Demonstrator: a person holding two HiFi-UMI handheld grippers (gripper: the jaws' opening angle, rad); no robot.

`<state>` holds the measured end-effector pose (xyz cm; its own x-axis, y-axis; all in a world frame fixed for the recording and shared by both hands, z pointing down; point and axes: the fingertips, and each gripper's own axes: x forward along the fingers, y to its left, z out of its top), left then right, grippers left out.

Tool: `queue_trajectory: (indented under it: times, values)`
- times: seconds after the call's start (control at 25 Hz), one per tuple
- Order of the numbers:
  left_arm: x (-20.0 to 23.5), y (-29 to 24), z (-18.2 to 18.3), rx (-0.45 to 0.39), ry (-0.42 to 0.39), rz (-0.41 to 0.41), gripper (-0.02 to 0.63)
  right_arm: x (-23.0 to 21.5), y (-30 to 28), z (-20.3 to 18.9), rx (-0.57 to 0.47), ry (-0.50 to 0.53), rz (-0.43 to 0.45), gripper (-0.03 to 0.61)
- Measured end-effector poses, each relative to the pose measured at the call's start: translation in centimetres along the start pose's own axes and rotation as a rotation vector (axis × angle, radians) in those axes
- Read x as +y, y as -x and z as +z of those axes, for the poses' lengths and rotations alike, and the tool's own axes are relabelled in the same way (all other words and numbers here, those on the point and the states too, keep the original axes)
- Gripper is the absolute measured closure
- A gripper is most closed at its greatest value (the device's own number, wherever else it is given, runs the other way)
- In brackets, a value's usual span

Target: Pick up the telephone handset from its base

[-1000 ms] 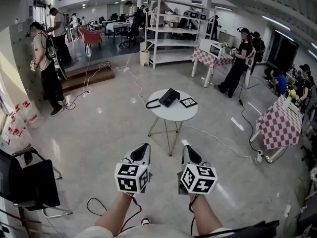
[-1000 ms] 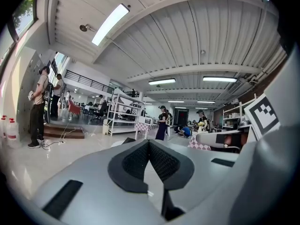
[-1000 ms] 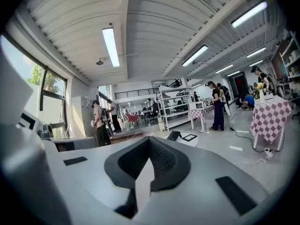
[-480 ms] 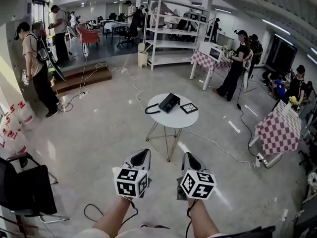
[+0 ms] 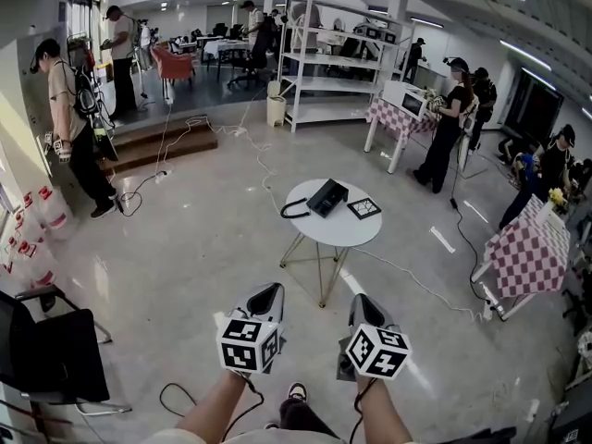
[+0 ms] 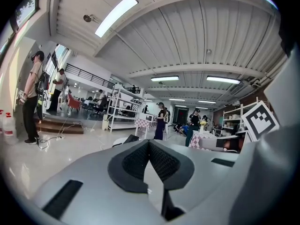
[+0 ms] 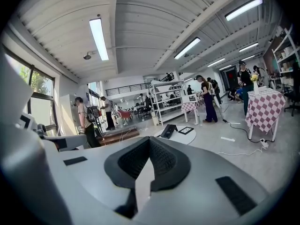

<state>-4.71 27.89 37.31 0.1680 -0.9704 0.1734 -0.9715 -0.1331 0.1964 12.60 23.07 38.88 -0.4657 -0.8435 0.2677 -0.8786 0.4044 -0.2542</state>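
The black telephone (image 5: pixel 326 197) sits on a small round white table (image 5: pixel 344 231) several steps ahead, its handset lying on the base and a coiled cord (image 5: pixel 294 213) hanging off the left side. Both grippers are held side by side low in the head view, well short of the table. My left gripper (image 5: pixel 267 290) is shut with nothing between its pads (image 6: pixel 136 161). My right gripper (image 5: pixel 362 300) is also shut and empty, its tips (image 7: pixel 149 138) meeting. The right gripper view shows the telephone (image 7: pixel 168 131) ahead, slightly to the right.
A black-framed marker card (image 5: pixel 363 208) lies on the table right of the phone. Cables (image 5: pixel 407 271) trail over the floor. A black chair (image 5: pixel 51 354) stands at the left, a checked table (image 5: pixel 523 248) at the right, white shelves (image 5: pixel 324 58) behind, and several people around.
Both grippers have sunk lower in the head view and stayed shut. The view has shifted so the table sits a little further right, and a shoe now shows at the bottom edge.
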Motion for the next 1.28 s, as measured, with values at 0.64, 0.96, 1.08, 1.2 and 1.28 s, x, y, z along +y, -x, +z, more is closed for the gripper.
queue_trajectory:
  times: [0.64,0.96,1.08,1.2,1.28]
  values:
    - [2.2,-3.4,1.2,-0.017,-0.017,0.023,0.598,-0.2,-3.5,2.5,-0.046,0.114,-0.035,0.556]
    - [2.8,-7.3,1.6,-0.009,-0.04,0.019,0.598,-1.8,-7.0,3.6,-0.055,0.105,-0.048,0.556]
    - [3.1,-8.7,2.4,-0.009,-0.046,0.02,0.598,-2.2,-8.4,4.6,-0.057,0.1,-0.048,0.557]
    - [3.5,-10.2,2.9,-0.005,-0.047,0.024,0.598,-2.8,-9.9,5.4,-0.057,0.093,-0.049,0.555]
    - [3.7,-11.2,3.0,-0.003,-0.046,0.027,0.598,-3.3,-10.9,5.7,-0.055,0.091,-0.05,0.557]
